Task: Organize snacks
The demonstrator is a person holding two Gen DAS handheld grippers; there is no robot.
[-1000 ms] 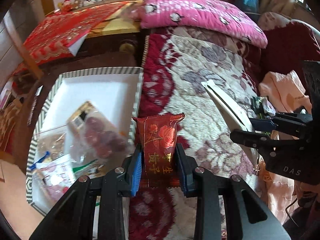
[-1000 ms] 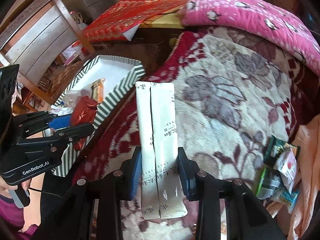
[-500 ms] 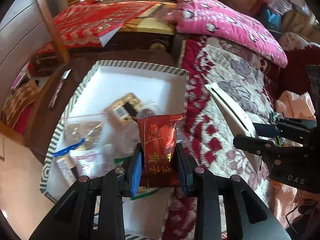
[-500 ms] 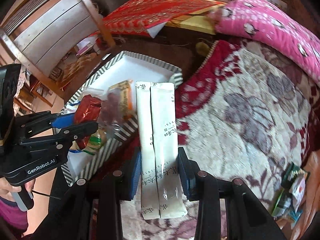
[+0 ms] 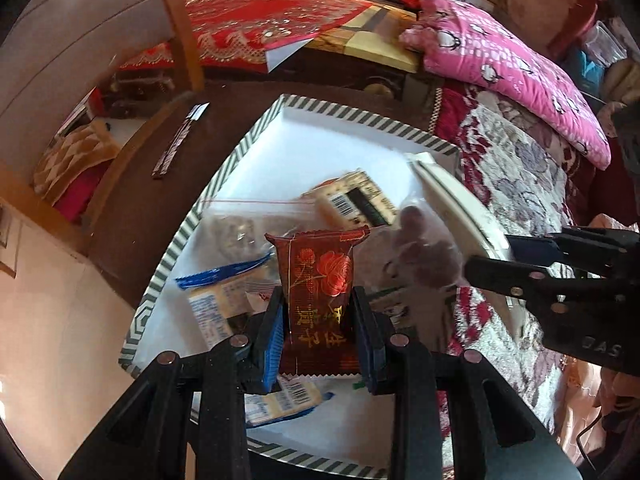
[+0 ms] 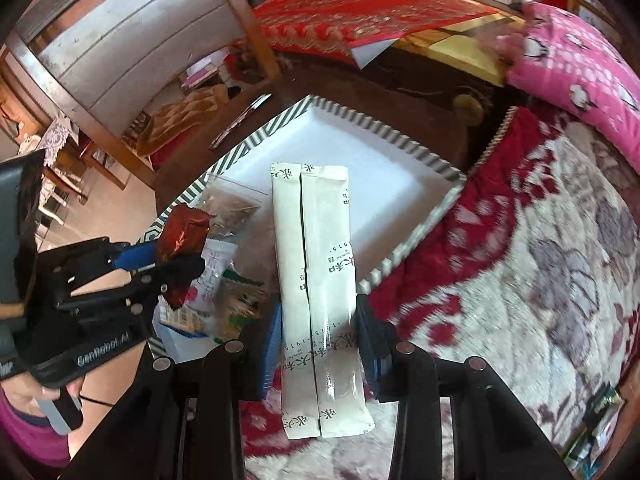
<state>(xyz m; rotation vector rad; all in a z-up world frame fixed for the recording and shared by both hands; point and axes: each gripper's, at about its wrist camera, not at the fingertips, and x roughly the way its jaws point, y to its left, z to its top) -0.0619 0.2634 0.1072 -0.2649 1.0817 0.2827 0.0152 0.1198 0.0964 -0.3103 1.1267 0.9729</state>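
A white tray with a green-striped rim (image 5: 224,184) (image 6: 352,118) sits on a dark table and holds several snack packets. My left gripper (image 5: 318,332) (image 6: 176,256) is shut on a red snack packet with a gold rose (image 5: 320,276) (image 6: 182,236) and hovers over the tray's near half. My right gripper (image 6: 318,332) (image 5: 492,260) is shut on a long white packet pair (image 6: 316,280) (image 5: 452,200), held over the tray's right edge. In the tray lie a clear zip bag (image 5: 240,228), a packet with a barcode (image 5: 352,200), a bag of dark round snacks (image 5: 420,252) and blue-edged packets (image 5: 224,304).
A red and cream floral blanket (image 5: 520,184) (image 6: 540,240) covers the bed right of the tray, with a pink pillow (image 5: 500,64) behind it. Green snack packets (image 6: 596,420) lie on the blanket at far right. A thin dark strip (image 5: 176,144) lies on the table left of the tray. A wooden post (image 5: 180,24) stands behind.
Both grippers have moved left from above the blanket to above the tray, each still holding its packet. The tray's contents now lie under the left gripper.
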